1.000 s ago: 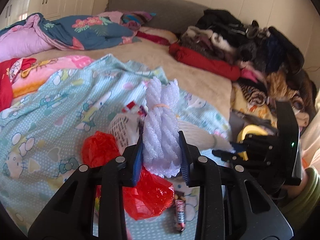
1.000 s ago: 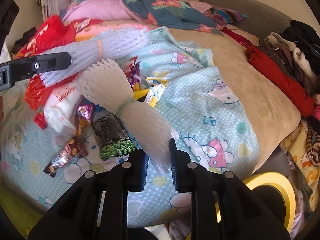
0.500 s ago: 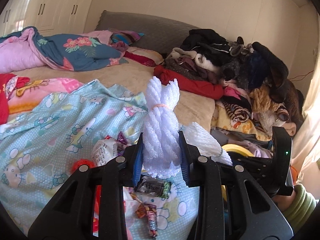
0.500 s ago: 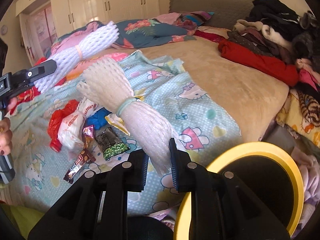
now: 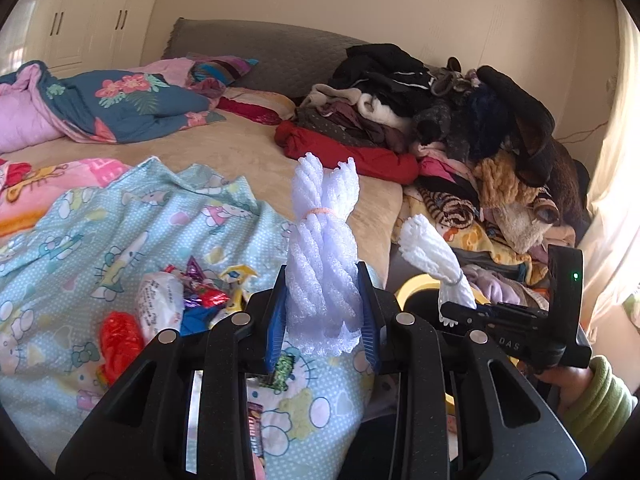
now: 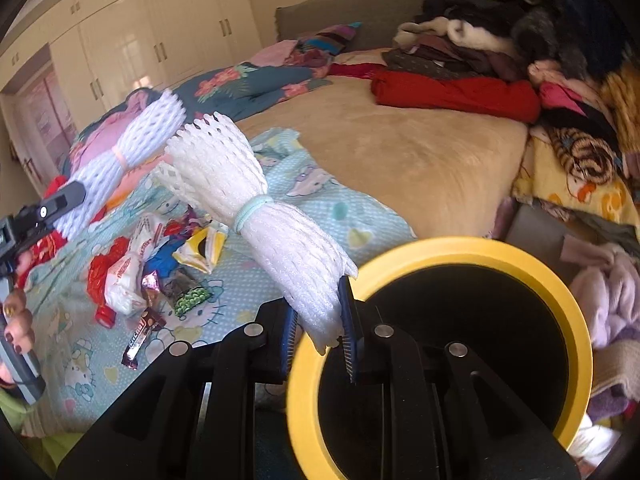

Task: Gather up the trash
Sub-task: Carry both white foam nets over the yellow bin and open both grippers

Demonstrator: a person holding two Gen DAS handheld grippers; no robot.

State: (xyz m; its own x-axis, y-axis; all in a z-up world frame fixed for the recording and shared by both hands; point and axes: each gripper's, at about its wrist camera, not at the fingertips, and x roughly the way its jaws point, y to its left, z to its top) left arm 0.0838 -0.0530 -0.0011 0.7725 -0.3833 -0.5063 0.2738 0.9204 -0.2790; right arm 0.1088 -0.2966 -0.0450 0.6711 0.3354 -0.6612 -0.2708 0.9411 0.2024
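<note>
Now right foam bundle (image 6: 280, 232) over bin (image 6: 440, 252).

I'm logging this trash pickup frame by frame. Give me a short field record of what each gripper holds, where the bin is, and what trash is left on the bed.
left gripper: shut on foam net bundle with pink band
right gripper: shut on foam net bundle with green band
bin: yellow-rimmed bin, black inside, beside the bed, just beyond the right gripper's tips
right bundle position: lower end at the bin's rim, not yet dropped
trash left: snack wrappers on the blue cartoon blanket
</note>
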